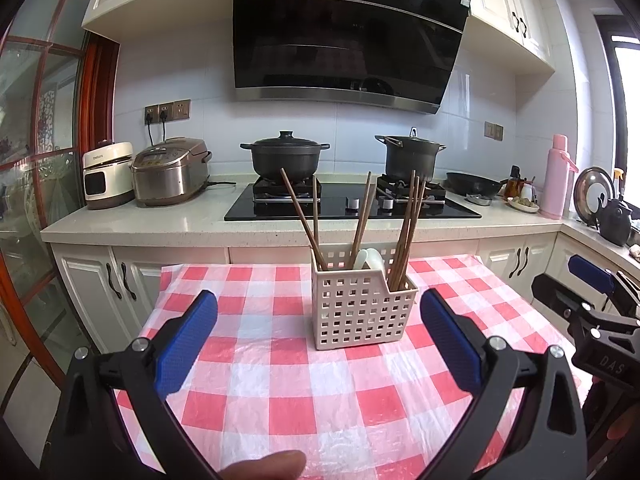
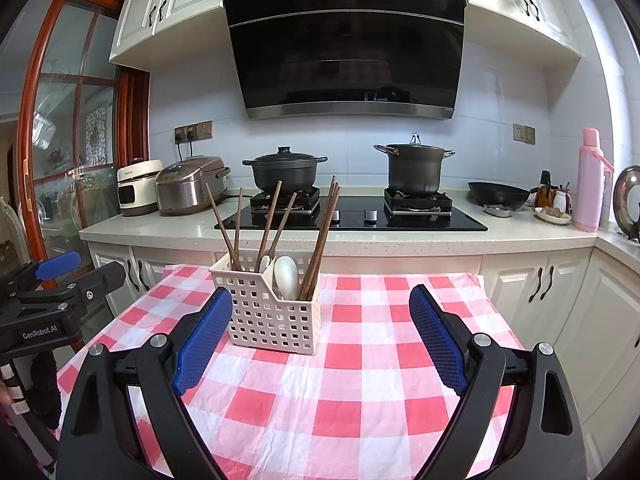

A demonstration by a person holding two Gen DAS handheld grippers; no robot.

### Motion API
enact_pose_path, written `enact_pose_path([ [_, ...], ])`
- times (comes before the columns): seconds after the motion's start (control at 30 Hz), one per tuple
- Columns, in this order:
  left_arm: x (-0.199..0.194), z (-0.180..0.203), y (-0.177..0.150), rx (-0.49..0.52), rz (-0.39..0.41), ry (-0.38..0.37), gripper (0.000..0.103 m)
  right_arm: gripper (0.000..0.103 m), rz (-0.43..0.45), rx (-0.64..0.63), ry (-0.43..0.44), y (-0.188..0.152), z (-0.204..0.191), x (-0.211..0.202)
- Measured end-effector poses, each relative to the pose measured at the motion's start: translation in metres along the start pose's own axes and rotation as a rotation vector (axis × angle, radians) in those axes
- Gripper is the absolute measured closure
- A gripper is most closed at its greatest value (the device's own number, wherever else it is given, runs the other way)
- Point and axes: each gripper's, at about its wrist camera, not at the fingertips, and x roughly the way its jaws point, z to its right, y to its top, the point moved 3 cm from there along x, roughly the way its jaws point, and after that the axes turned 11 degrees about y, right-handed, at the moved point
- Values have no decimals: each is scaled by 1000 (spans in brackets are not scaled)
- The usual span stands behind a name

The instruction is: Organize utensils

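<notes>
While my left tool [image 1: 318, 338] and right tool [image 2: 320, 334] gape wide and empty, the slotted caddy [image 1: 362, 308] near the counter's [image 1: 280, 380] far edge holds chopsticks [image 1: 406, 236] and, seemingly, white spoons [image 2: 286, 276].

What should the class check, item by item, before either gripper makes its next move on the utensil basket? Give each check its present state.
1. Left gripper open and holding nothing: ok.
2. Right gripper open and holding nothing: ok.
3. Basket upright on the checked tablecloth: ok.
4. Chopsticks and white spoons all stand in the basket, none loose on the cloth: ok.
5. Utensils sorted by kind into compartments: cannot tell; the dividers are mostly hidden.
6. Left finger pad of the right gripper clear of the basket: cannot tell; they overlap in view.
</notes>
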Motion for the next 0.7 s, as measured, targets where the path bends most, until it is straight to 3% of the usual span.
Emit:
enact_pose_path([
  [0.7, -6, 5, -3, 31, 17, 5, 5, 19, 4, 9, 7, -2, 0, -4],
])
